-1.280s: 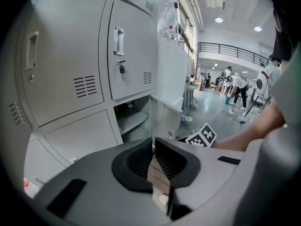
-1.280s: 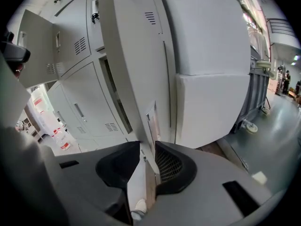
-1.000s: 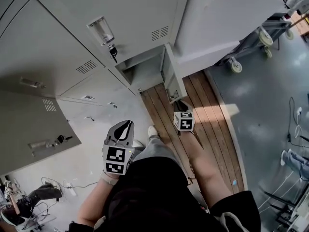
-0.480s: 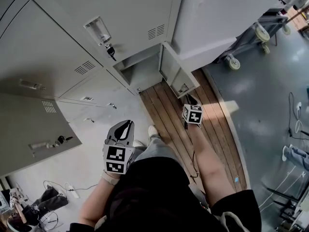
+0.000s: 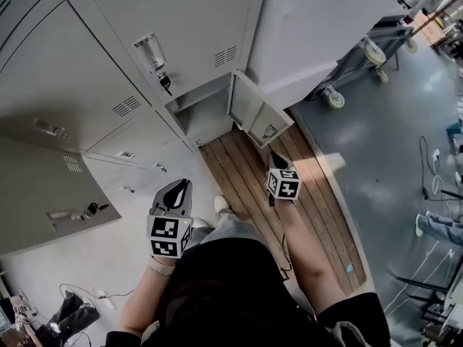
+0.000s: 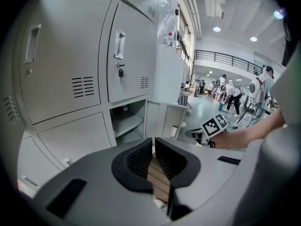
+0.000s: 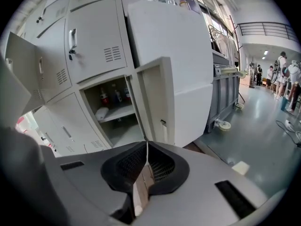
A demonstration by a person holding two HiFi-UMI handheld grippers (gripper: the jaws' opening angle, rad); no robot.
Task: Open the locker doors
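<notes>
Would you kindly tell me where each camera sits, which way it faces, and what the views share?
Head view: on the person's head, looking steeply down at lockers and wooden floor; shows both forearms, left gripper, right gripper.
Left gripper view: rides that gripper, faces the lockers over shut jaws; right forearm shows.
Right gripper view: rides that gripper, faces the open locker over just-closed, empty jaws.
Shared: all three show the open door.

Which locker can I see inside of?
The low locker at the row's right end, beside the white cabinet: its door stands open, showing a shelf with bottles. The rest show only doors.
</notes>
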